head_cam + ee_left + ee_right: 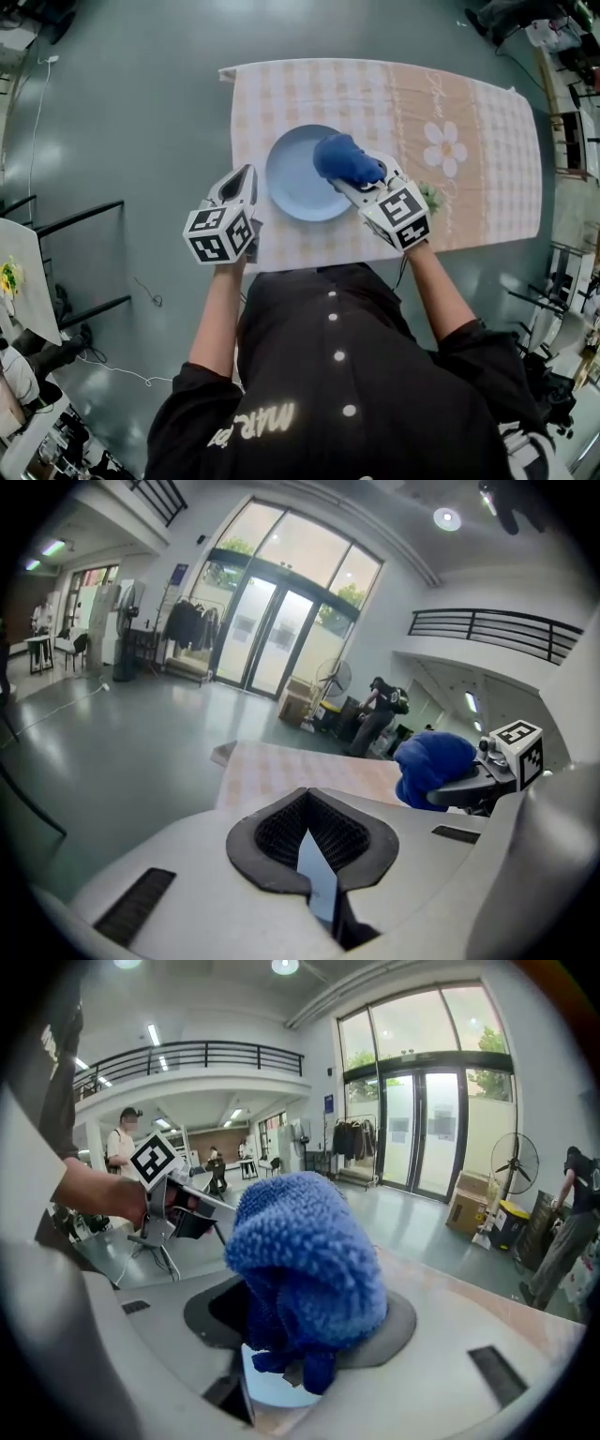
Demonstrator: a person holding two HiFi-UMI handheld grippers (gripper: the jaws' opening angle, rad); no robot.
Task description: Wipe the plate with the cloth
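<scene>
Left hand-held gripper (246, 174) sits just left of the pale blue plate (292, 183), jaws pressed together, empty. The plate lies on the checked worktop (487, 159) — over its right side the right hand-held gripper (364, 184) clamps the bunched blue cloth (345, 157). My call: bring the wad down flat, sweep circles, steady the rim with the left.

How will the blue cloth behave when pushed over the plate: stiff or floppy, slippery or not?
Probably floppy: the cloth bunches and droops from the right gripper, so it should fold. Its looped pile looks grippy, likely dragging, not sliding, on the plate.
</scene>
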